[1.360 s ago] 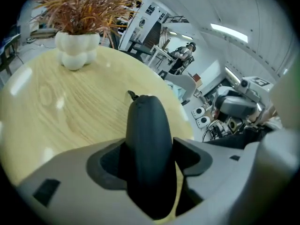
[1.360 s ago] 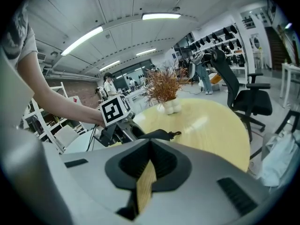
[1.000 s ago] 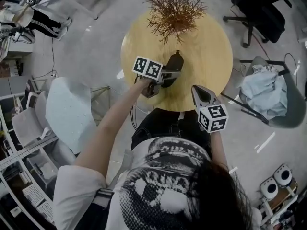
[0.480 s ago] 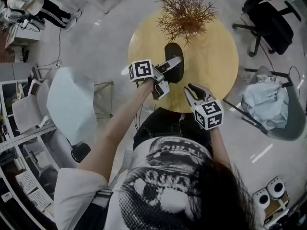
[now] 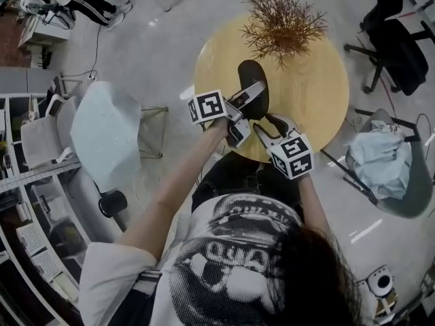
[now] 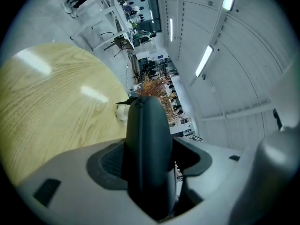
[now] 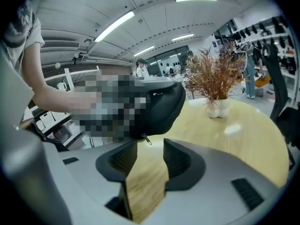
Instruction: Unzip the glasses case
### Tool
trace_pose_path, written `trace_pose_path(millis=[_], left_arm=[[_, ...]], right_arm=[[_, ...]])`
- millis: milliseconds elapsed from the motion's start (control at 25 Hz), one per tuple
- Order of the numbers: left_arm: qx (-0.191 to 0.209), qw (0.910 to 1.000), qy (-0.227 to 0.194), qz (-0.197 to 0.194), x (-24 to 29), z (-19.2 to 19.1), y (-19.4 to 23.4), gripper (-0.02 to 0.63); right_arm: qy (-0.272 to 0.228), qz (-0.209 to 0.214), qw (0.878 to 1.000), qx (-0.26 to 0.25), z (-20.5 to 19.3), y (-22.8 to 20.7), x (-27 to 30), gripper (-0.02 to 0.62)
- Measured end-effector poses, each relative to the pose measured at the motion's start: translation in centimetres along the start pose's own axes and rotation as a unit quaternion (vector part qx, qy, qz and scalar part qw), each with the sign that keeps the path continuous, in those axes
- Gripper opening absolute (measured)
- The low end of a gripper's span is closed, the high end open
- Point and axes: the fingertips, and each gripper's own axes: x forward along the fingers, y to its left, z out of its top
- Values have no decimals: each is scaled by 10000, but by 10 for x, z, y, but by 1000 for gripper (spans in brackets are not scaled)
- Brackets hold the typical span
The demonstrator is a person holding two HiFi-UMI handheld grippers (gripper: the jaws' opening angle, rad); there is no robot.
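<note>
The left gripper (image 5: 250, 99) is clamping the black case (image 5: 251, 77) across its width, with both pads pressing on its sides, so its jaws are standing fairly wide. It is holding the case over the near left part of the round wooden table (image 5: 309, 90), and the case appears to be clear of the tabletop. In the left gripper view the case is rising straight out from between the jaws, one narrow end pointing away.

The right gripper (image 5: 270, 124) is sitting just right of the case, near the table's near edge, aiming at it. Its jaws are opening and nothing is lying between them but bare wood. The zip pull (image 7: 146, 138) is hanging from the case's lower edge, just beyond the jaw tips and untouched. A dried plant (image 5: 282, 20) is standing at the table's far side.
</note>
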Motion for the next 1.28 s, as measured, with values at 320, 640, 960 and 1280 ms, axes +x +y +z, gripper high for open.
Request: trace_pose_path(millis=[320,640,960,1280], left_arm=[[560,9972,-244,442,-13,3,7,301],[369,9960,-567,587,-19,2,12,301],[280,9955,-586,690,-24,1,21,301],[417,9974,13,583,-18,-12,24,295]], right_arm=[[195,211,9995,-155,-1,11,9,120],[270,141,9994,-168,-6,11,12,64],[344,174,9985,-385,-12,18,12,5],[695,88,9961,-541,-23,19,11,3]])
